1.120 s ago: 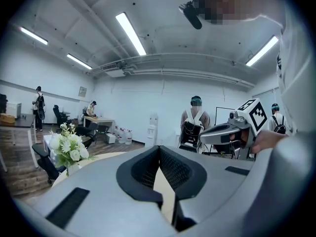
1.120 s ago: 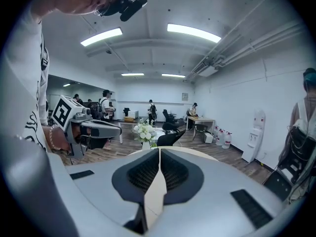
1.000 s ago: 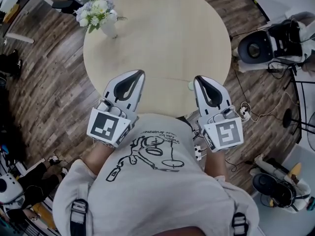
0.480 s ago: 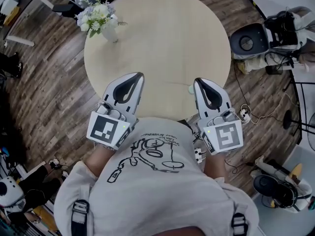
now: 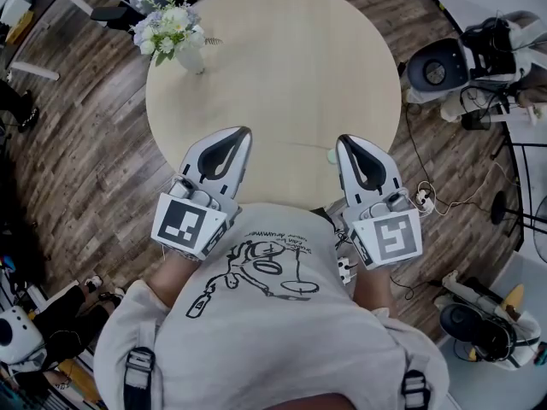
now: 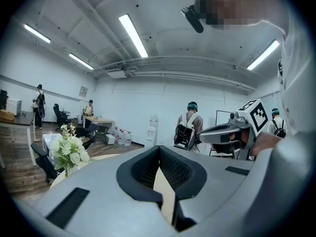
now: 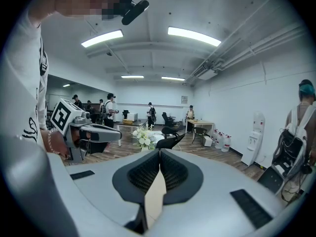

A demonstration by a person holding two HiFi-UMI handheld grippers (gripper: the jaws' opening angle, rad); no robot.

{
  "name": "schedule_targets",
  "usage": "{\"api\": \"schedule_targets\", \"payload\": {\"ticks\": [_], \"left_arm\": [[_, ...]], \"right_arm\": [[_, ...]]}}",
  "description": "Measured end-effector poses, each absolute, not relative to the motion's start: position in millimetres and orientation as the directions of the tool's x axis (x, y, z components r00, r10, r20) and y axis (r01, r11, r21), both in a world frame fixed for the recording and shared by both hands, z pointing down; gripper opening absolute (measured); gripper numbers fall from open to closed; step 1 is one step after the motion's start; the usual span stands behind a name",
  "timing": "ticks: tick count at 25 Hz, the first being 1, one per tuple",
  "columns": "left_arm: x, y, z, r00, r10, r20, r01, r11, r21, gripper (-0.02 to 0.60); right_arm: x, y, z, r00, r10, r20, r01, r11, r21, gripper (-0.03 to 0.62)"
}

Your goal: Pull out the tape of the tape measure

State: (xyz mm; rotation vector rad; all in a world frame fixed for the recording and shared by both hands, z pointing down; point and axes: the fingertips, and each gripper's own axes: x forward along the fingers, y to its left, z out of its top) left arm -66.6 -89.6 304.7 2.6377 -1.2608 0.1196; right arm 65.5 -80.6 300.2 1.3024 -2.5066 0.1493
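Hardly anything has shifted in the last second: both grippers hang at the same spot over the near edge of the tabletop. Only the head view has slid a little, so the far rim now shows. The flowers stand at the far left of the tabletop as they did. The left gripper has its jaws pressed together at the tips with nothing between them. The right gripper is closed tight and just as empty. No tape measure can be made out for certain. A small pale thing lies on the tabletop just beside the right gripper's tip and may be it, but it is too small to tell, and no drawn-out tape shows anywhere. My judgement is that no pull is under way. The pose fits a pause ahead of reaching for the tape measure, and equally a rest after letting go with the tape sprung back into its case. Any pull would call for opened jaws, one gripper steadying the case and the other pinching the tape's end.
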Motion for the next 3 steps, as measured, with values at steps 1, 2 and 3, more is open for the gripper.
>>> {"api": "schedule_targets", "payload": {"ticks": [1, 2, 3], "left_arm": [[-66.6, -90.7, 305.9, 0.63, -0.759, 0.167, -0.777, -0.61, 0.158, 0.021], [-66.4, -91.7, 307.0, 0.63, -0.758, 0.169, -0.777, -0.61, 0.159, 0.021], [-66.2, -92.7, 308.2, 0.63, -0.758, 0.171, -0.777, -0.61, 0.159, 0.021]], "right_arm": [[65.5, -81.5, 300.7, -0.538, -0.78, 0.32, -0.812, 0.581, 0.05, 0.011], [65.7, -82.3, 301.0, -0.539, -0.78, 0.319, -0.812, 0.581, 0.05, 0.011], [65.8, -83.1, 301.3, -0.539, -0.78, 0.319, -0.812, 0.582, 0.049, 0.011]]}}
